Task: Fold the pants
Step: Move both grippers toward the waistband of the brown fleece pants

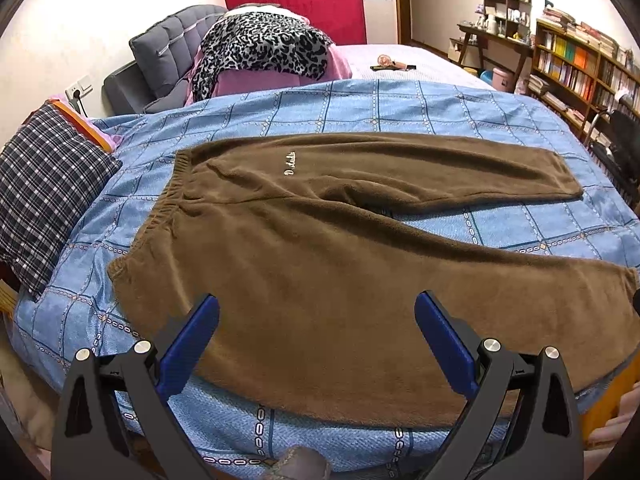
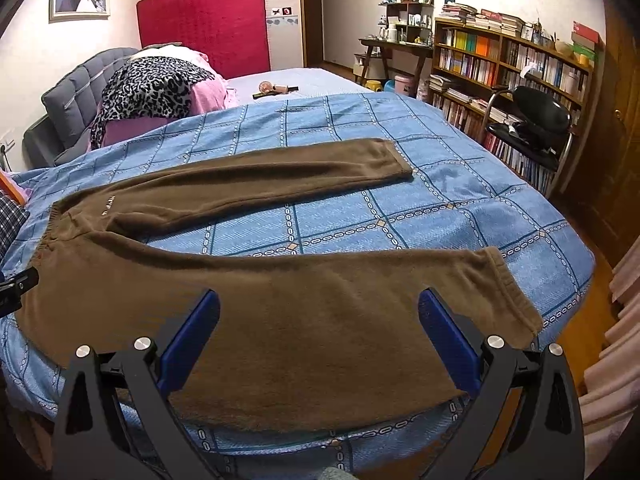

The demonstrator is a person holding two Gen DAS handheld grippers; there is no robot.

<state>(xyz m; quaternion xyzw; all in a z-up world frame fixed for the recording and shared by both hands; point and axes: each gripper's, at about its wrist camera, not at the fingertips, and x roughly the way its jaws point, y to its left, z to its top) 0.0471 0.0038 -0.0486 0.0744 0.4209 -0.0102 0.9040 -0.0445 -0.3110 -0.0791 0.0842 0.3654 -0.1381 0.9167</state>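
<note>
Brown fleece pants [image 1: 320, 248] lie spread flat on a blue checked quilt [image 1: 400, 104] covering the bed, waistband [image 1: 160, 216] to the left beside a plaid pillow [image 1: 48, 188], legs splayed apart to the right. The left gripper [image 1: 316, 320] hovers wide open over the near leg close to the waist, holding nothing. Farther right, the right gripper [image 2: 318, 320] hangs equally open above the same leg toward its cuff [image 2: 512, 288], also empty. The risks ahead look plain: the thick pile could let a gripper pinch only the top layer, or snag the quilt beneath, dragging bedding along with the fold. The near edge of the leg lies close to the edge of the bed, so a loose grip might let the leg slide off. Uneven lifting by the two hands would probably leave the legs misaligned.
</note>
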